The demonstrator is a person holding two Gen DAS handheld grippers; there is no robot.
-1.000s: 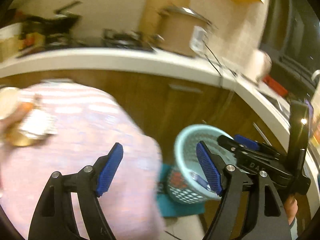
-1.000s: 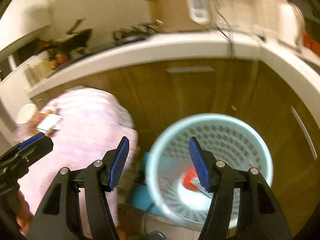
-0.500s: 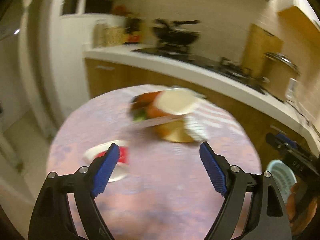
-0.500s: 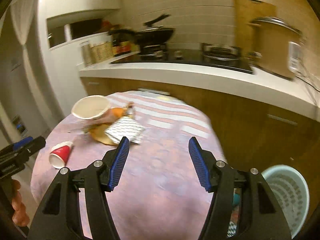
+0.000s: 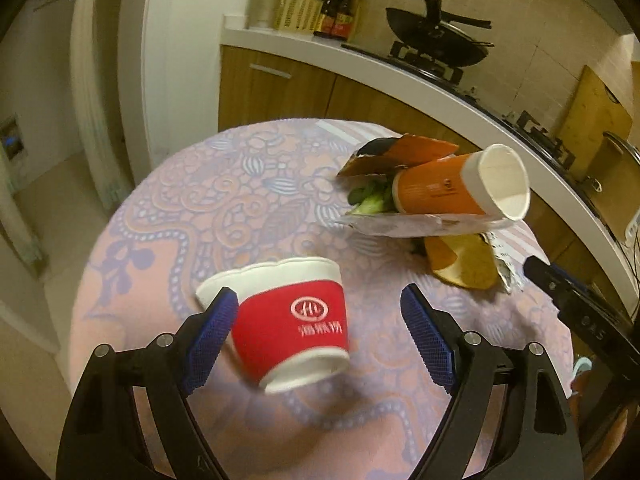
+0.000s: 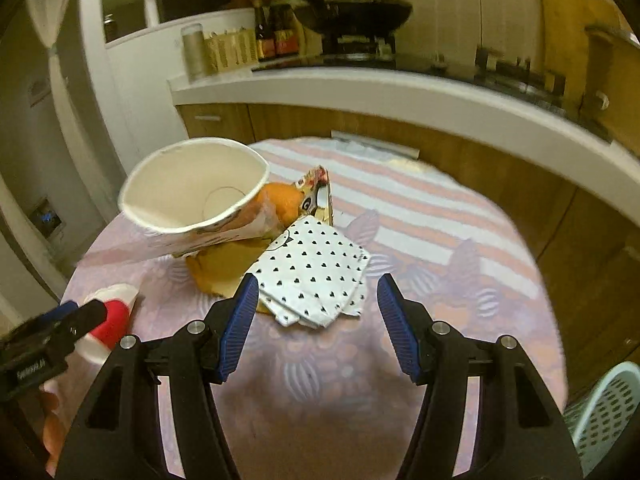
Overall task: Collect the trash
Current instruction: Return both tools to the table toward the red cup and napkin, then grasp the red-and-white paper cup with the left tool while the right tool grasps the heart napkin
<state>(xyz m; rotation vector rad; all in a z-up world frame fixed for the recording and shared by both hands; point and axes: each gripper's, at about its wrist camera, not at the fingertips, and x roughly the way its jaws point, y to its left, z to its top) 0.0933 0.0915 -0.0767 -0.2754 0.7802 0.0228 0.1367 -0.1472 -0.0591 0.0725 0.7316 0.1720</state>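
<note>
A red paper cup (image 5: 290, 320) lies on its side on the round pink-clothed table (image 5: 200, 200). My left gripper (image 5: 320, 340) is open with the cup between its blue pads, not touching. An orange paper cup (image 5: 460, 190) lies on a pile of wrappers and vegetable scraps (image 5: 376, 200); it also shows in the right wrist view (image 6: 196, 188). My right gripper (image 6: 316, 320) is open and empty, just in front of a folded white heart-print paper (image 6: 316, 268). The red cup (image 6: 110, 320) shows at the left, partly hidden by the left gripper.
A pale blue trash basket (image 6: 604, 416) stands on the floor right of the table. A white kitchen counter (image 6: 400, 84) with a wok (image 5: 436, 40), bottles and wooden cabinets runs behind the table.
Both grippers have swung from the basket on the floor to the table. The left has closed in around the red cup, the right toward the heart-print paper.
</note>
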